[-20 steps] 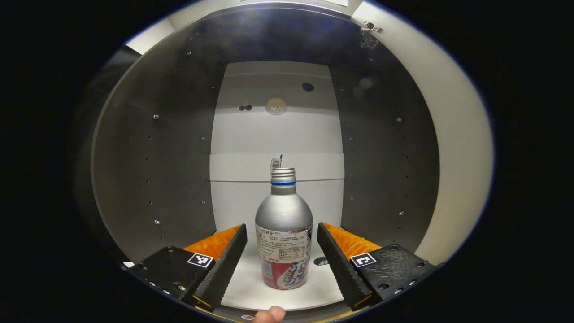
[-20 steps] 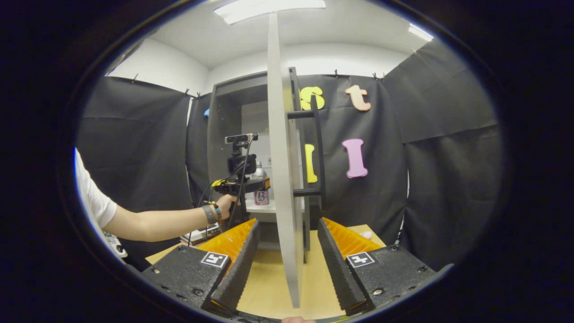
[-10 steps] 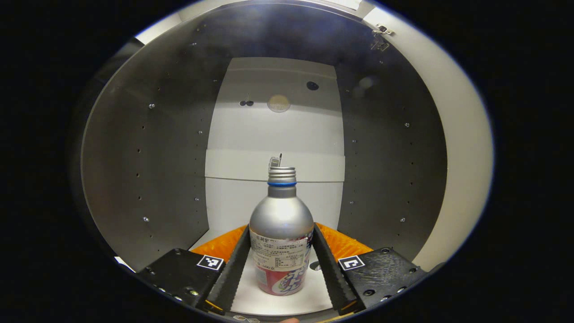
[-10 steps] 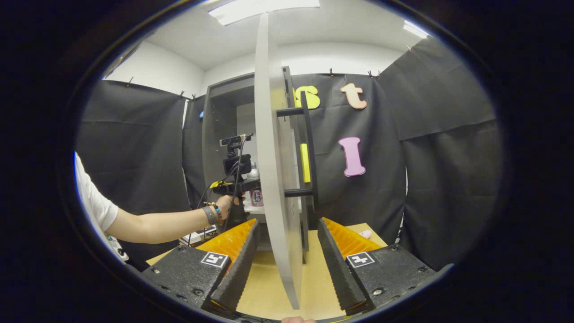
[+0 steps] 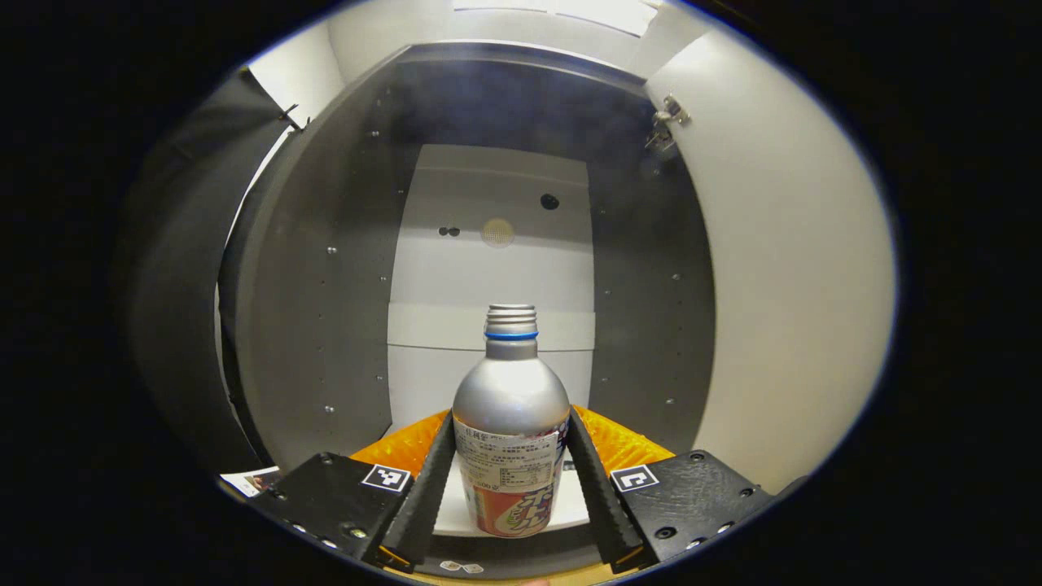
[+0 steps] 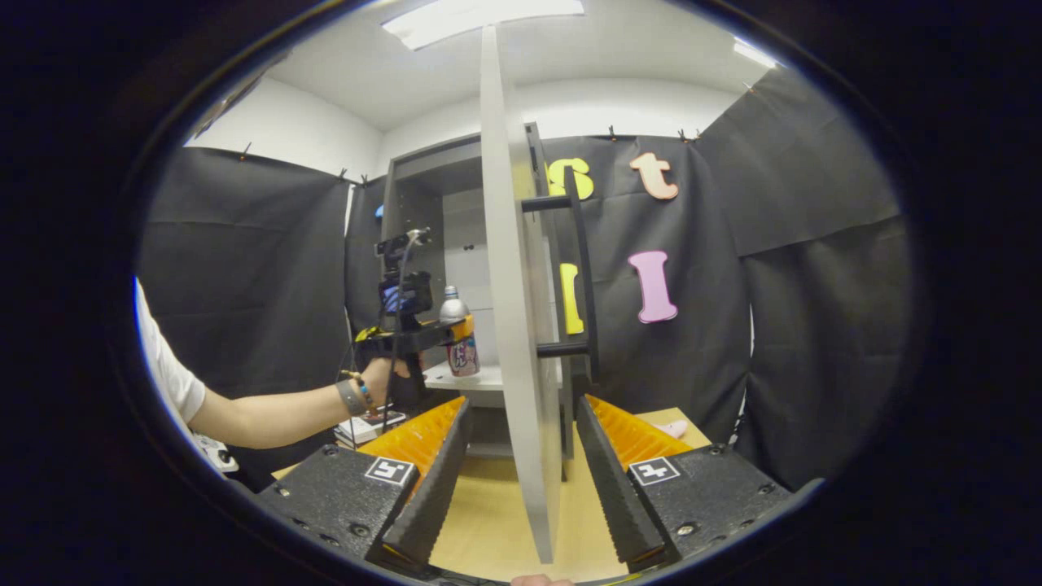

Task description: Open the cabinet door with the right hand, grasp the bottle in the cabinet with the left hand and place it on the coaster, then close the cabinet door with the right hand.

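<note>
Between the fingers of the left gripper [image 5: 509,488], the bottle [image 5: 510,439] stands upright, both pads pressed against its labelled lower body. Its base appears to sit just above the front lip of the cabinet [image 5: 326,309] shelf, though the curved lens makes that hard to judge. To the gripper's left runs the dark side wall with its rows of peg holes; ahead lies the pale back panel; to its right hangs the pale inner face of the cabinet door [image 5: 781,309]. Apart from the bottle, the compartment looks bare.

Seen from the right gripper view, a hand [image 6: 383,376] carries that left gripper at the cabinet mouth, the bottle clamped in it. The right gripper [image 6: 521,480] is spread wide, its fingers on either side of the door's thin edge without pressing it; the handle [image 6: 578,277] sits beyond, on the right.

The step in hand is the grasp and withdrawal. Next the bottle must clear the shelf and go to the coaster, whose place I cannot tell from here.
</note>
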Available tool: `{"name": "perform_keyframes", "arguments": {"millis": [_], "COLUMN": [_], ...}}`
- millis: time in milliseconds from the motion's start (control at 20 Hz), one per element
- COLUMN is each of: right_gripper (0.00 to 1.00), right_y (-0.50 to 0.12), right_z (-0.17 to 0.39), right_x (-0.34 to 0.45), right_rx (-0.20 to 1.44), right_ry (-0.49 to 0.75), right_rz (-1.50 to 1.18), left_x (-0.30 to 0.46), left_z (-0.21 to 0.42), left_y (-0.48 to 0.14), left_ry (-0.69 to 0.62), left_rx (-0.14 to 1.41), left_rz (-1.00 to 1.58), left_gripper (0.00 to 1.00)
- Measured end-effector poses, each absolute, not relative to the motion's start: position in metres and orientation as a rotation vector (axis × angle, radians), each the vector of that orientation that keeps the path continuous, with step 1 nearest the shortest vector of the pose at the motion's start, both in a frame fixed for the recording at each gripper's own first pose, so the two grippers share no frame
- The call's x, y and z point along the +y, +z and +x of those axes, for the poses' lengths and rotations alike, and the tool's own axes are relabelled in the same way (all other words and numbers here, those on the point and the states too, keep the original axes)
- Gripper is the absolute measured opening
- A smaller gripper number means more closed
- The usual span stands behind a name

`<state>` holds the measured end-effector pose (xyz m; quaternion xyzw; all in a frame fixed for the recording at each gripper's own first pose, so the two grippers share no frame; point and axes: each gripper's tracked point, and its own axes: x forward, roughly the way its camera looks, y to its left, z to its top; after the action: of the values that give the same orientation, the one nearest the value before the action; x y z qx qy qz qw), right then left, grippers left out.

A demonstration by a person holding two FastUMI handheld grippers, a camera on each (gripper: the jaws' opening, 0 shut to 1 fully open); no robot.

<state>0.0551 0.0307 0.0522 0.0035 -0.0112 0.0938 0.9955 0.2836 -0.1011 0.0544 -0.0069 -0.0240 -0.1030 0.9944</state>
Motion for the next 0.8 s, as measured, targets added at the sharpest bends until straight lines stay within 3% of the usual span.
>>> {"name": "perform_keyframes", "arguments": {"millis": [300, 800], "right_gripper": [0.82, 0.82], "right_y": [0.052, 0.048], "right_z": [0.05, 0.052], "right_x": [0.036, 0.048], "right_rx": [-0.044, -0.026], "right_ry": [0.214, 0.248], "right_rz": [-0.005, -0.006], "left_x": [-0.043, 0.096], "left_z": [0.195, 0.086], "left_y": [0.042, -0.125], "left_ry": [-0.172, 0.118], "left_rx": [-0.055, 0.086], "left_rz": [-0.03, 0.022], "left_gripper": [0.74, 0.74]}}
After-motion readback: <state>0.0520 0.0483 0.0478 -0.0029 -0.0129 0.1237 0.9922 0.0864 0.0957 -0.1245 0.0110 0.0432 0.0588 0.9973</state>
